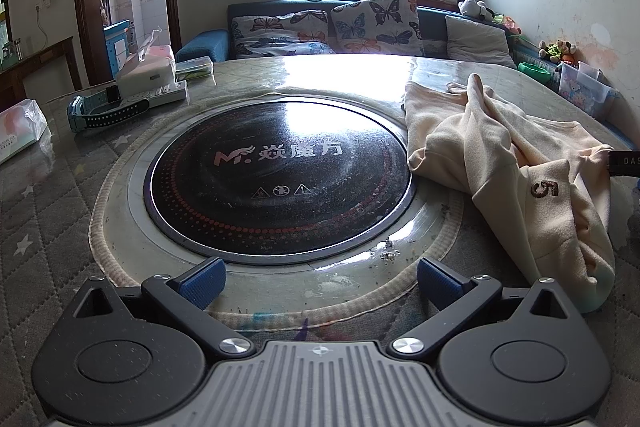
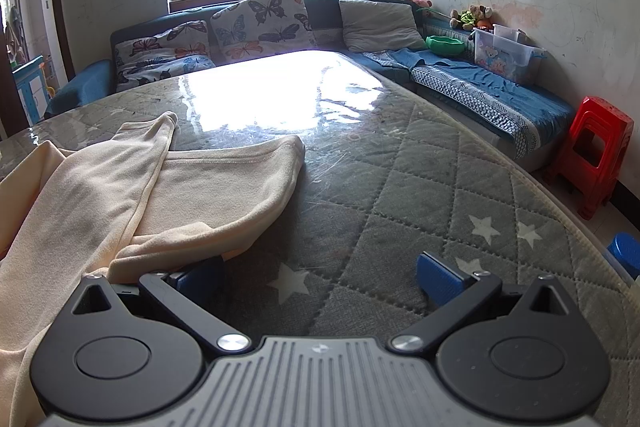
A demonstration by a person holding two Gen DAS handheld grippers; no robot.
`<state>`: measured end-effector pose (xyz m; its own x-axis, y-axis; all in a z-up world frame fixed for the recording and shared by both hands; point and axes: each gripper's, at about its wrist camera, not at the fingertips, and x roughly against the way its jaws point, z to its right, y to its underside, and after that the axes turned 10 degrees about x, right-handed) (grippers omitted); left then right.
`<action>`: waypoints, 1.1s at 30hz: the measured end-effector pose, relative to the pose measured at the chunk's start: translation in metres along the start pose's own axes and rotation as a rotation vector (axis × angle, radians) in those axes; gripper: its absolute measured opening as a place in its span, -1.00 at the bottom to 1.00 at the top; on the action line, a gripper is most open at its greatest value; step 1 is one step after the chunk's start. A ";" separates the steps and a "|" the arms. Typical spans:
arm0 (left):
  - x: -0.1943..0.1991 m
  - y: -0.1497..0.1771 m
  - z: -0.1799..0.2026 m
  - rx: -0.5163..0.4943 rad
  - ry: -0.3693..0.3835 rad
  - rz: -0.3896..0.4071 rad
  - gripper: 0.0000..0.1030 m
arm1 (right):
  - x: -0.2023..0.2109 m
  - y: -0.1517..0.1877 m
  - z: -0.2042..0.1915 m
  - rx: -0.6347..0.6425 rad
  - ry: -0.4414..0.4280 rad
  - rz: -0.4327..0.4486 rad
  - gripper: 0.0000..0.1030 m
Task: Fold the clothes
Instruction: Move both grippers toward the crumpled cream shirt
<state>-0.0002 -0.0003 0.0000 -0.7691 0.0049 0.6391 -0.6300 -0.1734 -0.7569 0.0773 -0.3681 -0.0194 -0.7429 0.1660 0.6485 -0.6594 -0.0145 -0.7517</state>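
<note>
Both the left hand-held gripper [image 1: 318,285] and right hand-held gripper [image 2: 320,281] gape wide, holding nothing. A soft, rumpled cream garment [image 2: 120,179] lies left of the right one, perhaps brushing its ribbed blue pad [image 2: 196,277].

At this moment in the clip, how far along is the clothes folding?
Done: nothing looks folded. The cream garment lies crumpled on the quilted table cover, one sleeve thrown across its body.
In hand: nothing. The left gripper has its jaws open over the round cooktop; the right gripper is open too, with the garment's edge draped over its left finger.
Left: spreading it flat, then every fold.
</note>
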 end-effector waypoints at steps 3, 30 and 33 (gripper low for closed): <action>0.001 0.001 0.001 0.000 -0.015 0.002 1.00 | 0.000 0.000 0.000 -0.001 -0.001 0.000 1.00; 0.044 0.017 0.039 -0.025 -0.040 -0.039 1.00 | 0.084 0.033 -0.022 0.169 -0.168 0.003 1.00; 0.050 0.019 0.043 -0.031 -0.034 -0.043 1.00 | 0.096 0.040 -0.029 0.205 -0.187 0.005 1.00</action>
<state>-0.0457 -0.0451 0.0234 -0.7376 -0.0219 0.6748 -0.6657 -0.1434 -0.7323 -0.0168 -0.3240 0.0092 -0.7418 -0.0189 0.6703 -0.6514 -0.2171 -0.7270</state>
